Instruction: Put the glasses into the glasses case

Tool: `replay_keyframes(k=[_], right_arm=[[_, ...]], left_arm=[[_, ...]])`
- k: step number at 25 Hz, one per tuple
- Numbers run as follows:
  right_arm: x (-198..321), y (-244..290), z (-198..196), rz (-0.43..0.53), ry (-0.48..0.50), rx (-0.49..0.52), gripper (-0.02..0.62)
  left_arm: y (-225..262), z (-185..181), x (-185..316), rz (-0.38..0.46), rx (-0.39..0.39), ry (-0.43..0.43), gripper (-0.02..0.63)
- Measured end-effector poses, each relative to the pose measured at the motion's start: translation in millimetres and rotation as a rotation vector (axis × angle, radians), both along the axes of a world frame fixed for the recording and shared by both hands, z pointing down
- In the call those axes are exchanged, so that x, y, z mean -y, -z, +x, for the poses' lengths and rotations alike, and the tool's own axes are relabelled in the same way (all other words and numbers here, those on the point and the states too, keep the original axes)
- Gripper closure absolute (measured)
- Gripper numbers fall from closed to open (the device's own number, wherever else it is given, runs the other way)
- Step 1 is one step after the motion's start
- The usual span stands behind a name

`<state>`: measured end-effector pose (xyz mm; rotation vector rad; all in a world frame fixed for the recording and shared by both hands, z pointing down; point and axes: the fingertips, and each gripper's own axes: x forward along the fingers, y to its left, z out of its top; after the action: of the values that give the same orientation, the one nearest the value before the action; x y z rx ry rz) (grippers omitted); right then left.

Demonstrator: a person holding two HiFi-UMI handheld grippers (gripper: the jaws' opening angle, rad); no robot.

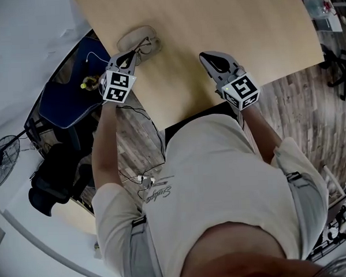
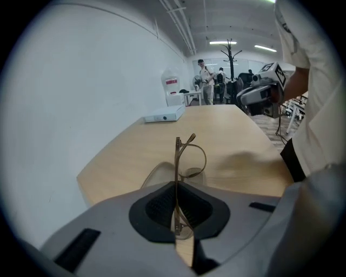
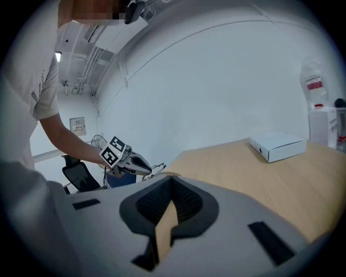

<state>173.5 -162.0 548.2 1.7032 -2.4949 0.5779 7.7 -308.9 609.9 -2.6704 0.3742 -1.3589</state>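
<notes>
the left gripper point(image 2: 177, 186) has its jaws clamped on the glasses point(image 2: 191, 155), which stick out edge-on straight ahead of the jaws. the pale glasses case point(image 2: 158, 176) lies just beyond the jaws on the tabletop point(image 2: 232, 127). the right gripper point(image 3: 172, 183) has its jaws together with nothing between them.

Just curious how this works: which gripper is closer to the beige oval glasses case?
Left. The left gripper is right at the beige oval glasses case, holding the thin gold-wire glasses; the right gripper is off to its right, apart.
</notes>
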Motion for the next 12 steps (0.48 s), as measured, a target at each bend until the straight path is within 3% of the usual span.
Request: replay_keyframes(k=[4,12], right_arm=[[0.8,-14.2,12.6,-0.029,-0.01,0.014,0.6],[1.1,-27.0,26.9,-0.051,-0.03,0.022,0.6]], left_arm=[[-16.2,4.3,8.8,0.001,0.108,-0.079,0.584],[-44.1,3.2,17.1,-0.028,0.233,-0.181,0.584]])
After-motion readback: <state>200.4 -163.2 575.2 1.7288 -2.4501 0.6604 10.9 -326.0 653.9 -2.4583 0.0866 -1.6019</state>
